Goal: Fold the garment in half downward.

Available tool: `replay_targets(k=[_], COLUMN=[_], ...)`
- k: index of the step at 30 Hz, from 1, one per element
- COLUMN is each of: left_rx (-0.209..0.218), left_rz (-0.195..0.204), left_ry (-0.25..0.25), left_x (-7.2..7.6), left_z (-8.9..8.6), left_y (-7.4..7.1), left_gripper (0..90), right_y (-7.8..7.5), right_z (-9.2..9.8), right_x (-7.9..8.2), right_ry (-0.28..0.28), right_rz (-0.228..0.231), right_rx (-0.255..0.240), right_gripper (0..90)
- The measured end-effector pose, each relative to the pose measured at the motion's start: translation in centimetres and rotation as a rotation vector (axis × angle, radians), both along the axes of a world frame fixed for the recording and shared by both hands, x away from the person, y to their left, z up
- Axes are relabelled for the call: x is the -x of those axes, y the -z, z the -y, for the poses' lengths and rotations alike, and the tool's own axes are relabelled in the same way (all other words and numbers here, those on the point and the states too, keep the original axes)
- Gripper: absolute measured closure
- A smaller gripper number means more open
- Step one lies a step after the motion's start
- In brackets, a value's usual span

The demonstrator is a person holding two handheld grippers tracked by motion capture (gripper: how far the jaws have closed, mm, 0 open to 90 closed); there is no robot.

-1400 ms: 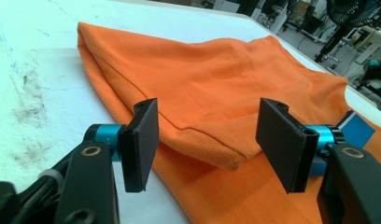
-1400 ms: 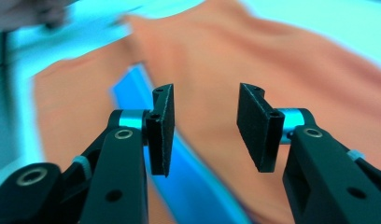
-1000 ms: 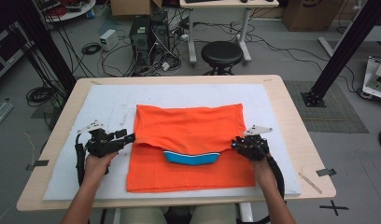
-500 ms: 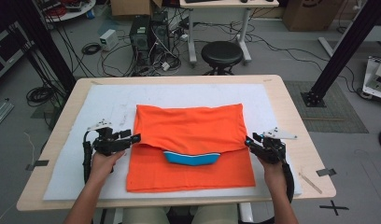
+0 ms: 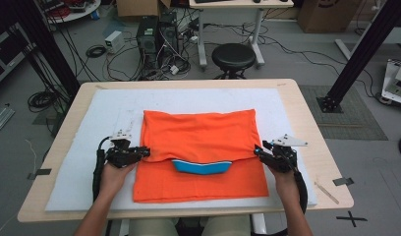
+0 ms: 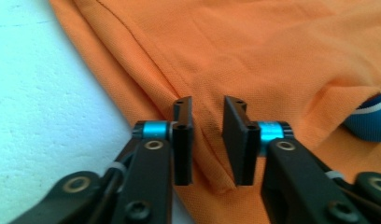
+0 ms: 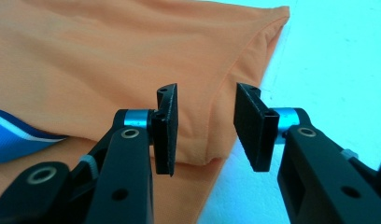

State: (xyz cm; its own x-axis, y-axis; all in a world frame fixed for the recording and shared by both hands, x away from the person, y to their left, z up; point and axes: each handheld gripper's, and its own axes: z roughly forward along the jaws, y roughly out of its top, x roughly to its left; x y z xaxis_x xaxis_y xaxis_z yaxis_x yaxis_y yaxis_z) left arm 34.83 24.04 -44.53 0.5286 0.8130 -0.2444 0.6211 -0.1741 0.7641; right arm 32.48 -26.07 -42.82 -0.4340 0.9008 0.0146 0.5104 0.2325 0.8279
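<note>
An orange shirt (image 5: 201, 147) lay folded on the white mat (image 5: 90, 123) that covered the desk (image 5: 311, 147), its upper layer doubled down over the lower one so that a blue collar (image 5: 202, 167) showed under the folded edge near the middle. The left gripper (image 5: 145, 152) sat at the shirt's left side, held in the person's left hand (image 5: 114, 174), with its tips at the level of the fold line. In the left gripper view its fingers (image 6: 183, 140) stood a small way apart astride a raised ridge of orange cloth at the shirt's edge; the jaws had just been closing, and the fabric lay between them, but a gap remained on each side and the pads did not press on it. The right gripper (image 5: 257, 151) sat at the shirt's right side, level with the fold, held by the right hand (image 5: 286, 179). In the right gripper view its fingers (image 7: 166, 130) were released and spread wider, having just been opening; the folded corner of the shirt lay partly between them, near the left finger, while the right finger (image 7: 252, 128) hovered above the bare mat just beside the cloth. Both grippers pointed inward toward the shirt from opposite sides.
</note>
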Motion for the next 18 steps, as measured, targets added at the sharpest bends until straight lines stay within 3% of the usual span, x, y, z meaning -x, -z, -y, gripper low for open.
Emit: replay_targets(k=[3, 4, 7, 8, 9, 11, 14, 16, 18], left_rx=[0.008, 0.010, 0.006, 0.001, -0.012, -0.043, -0.036, -0.032, -0.035], left_rz=[-0.002, -0.010, -0.029, -0.027, -0.019, -0.007, -0.024, -0.021, -0.021], left_ry=[-0.026, -0.028, -0.014, -0.011, -0.004, 0.008, 0.010, 0.013, 0.016], left_x=[0.5, 0.6, 0.8, 0.8, 0.8, 0.9, 1.0, 1.0, 1.0], left_z=[-0.1, -0.1, 0.4, 0.5, 0.6, 0.6, 0.5, 0.4, 0.2], left_y=[0.0, 0.1, 0.3, 0.3, 0.3, 0.3, 0.2, 0.2, 0.1], left_gripper=[69.1, 59.2, 57.8, 58.7, 65.4, 69.9, 82.0, 83.5, 84.3], right_y=[-0.1, -0.1, -0.1, 0.1, 0.5, 0.6, 1.4, 1.8, 1.9], right_z=[0.2, 0.2, 0.1, 0.0, -0.2, -0.3, -0.6, -0.9, -1.2], right_x=[0.1, 0.2, 0.2, 0.0, -0.2, -0.3, -0.7, -0.9, -0.9], right_ry=[0.005, 0.004, 0.003, 0.000, -0.002, -0.001, -0.001, -0.008, -0.004], right_rz=[-0.002, -0.009, -0.018, -0.039, -0.076, -0.086, -0.133, -0.154, -0.146], right_rx=[-0.002, 0.002, 0.019, 0.027, 0.037, 0.039, 0.038, 0.052, 0.080], right_gripper=[61.4, 61.9, 65.2, 65.7, 65.7, 65.6, 64.7, 64.8, 70.7])
